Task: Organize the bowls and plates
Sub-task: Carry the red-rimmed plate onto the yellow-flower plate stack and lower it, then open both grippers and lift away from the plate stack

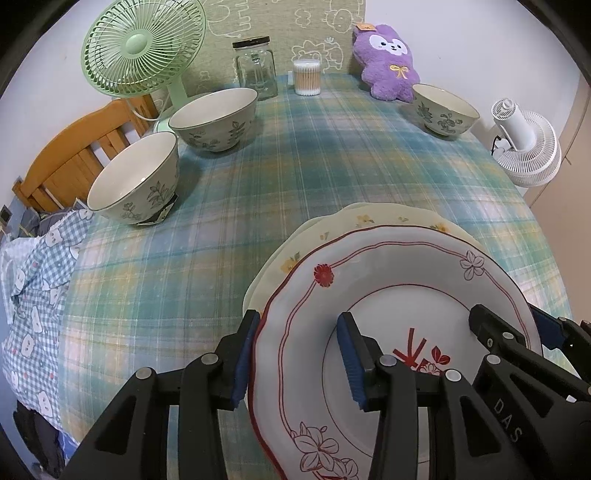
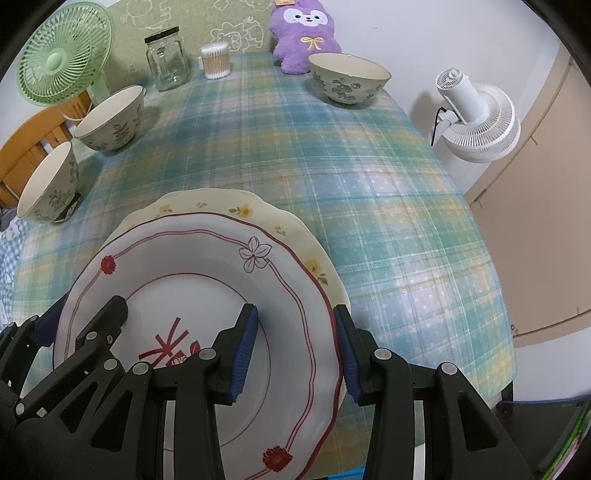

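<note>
The white plate with red line work [image 1: 373, 295] lies on top of a cream plate with yellow flowers [image 1: 343, 225], both at the near edge of the worktop [image 1: 258, 177] with its blue-green plaid cloth. The left hand-held gripper [image 1: 295, 354] straddles the white plate's left rim, one blue pad outside the rim and one over the plate's well; the right hand-held gripper [image 2: 295, 354] does the same on the right rim. Each is half closed around the rim, but whether the pads actually press on it cannot be made out (a gap seems to show beside each pad).

The middle of the worktop is open cloth. Two leaf-patterned bowls [image 1: 173, 155] stand close together near the left edge, the nearer one tilted on a small dark object; a third bowl [image 2: 349, 75] stands near the far right corner, just in front of a purple plush toy [image 2: 303, 33]. Along the far edge stand a green fan [image 1: 142, 46], a glass jar [image 1: 256, 68] and a tub of cotton swabs [image 1: 306, 77]. A white fan [image 2: 476, 118] stands off the right edge.

The near part of the white plate is hidden behind the gripper bodies, and the cream plate shows only as a crescent.
</note>
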Tool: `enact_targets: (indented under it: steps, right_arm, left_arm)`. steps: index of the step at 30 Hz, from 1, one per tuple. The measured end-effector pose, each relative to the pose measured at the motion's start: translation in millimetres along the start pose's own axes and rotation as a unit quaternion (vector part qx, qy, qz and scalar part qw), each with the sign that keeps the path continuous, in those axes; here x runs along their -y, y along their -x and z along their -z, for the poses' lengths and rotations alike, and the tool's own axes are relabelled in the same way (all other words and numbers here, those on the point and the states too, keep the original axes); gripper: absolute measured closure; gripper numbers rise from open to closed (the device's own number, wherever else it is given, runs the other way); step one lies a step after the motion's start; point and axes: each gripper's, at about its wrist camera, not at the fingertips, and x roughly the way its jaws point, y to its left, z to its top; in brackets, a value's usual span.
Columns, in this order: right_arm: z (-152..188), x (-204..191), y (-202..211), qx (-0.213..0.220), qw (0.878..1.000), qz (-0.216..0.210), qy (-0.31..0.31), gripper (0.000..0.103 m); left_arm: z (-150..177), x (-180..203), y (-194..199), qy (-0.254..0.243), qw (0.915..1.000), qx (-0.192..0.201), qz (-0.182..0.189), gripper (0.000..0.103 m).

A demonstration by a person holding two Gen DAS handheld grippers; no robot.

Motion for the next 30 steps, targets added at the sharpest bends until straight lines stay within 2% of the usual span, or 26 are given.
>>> enact_targets:
  steps: [13,16,18,20,21,25,30]
  right_arm:
    - [-8,-2,-4,-0.001,1.000,-0.007,0.000,0.058]
    - [-9,3,-2,-0.002,1.000,-0.020,-0.010,0.058]
    - [-11,6,4,0.005,1.000,-0.027,-0.014,0.058]
    - [-13,6,12,0.014,0.999,-0.026,-0.011,0.057]
    - [-14,6,17,0.018,0.999,-0.030,-0.010,0.057]
    - [-20,6,37,0.038,0.999,-0.036,-0.011,0.043]
    - [-28,3,65,0.069,0.996,-0.043,-0.018,0.041]
  left_arm:
    - [-9,-3,-4,0.005,0.9999,-0.001,0.011,0.058]
    - [-10,-1,-4,0.002,0.9997,-0.008,0.024,0.048]
    - [-10,-2,1,0.000,0.9996,-0.005,0.026,0.046]
    - [-11,-6,7,0.004,0.9996,-0.001,0.028,0.036]
    - [-11,-10,12,0.008,0.9995,0.003,0.032,0.034]
    - [-17,-23,30,0.012,0.9992,0.025,0.029,0.024]
    - [-25,-37,55,0.019,0.9981,0.052,0.027,0.020]
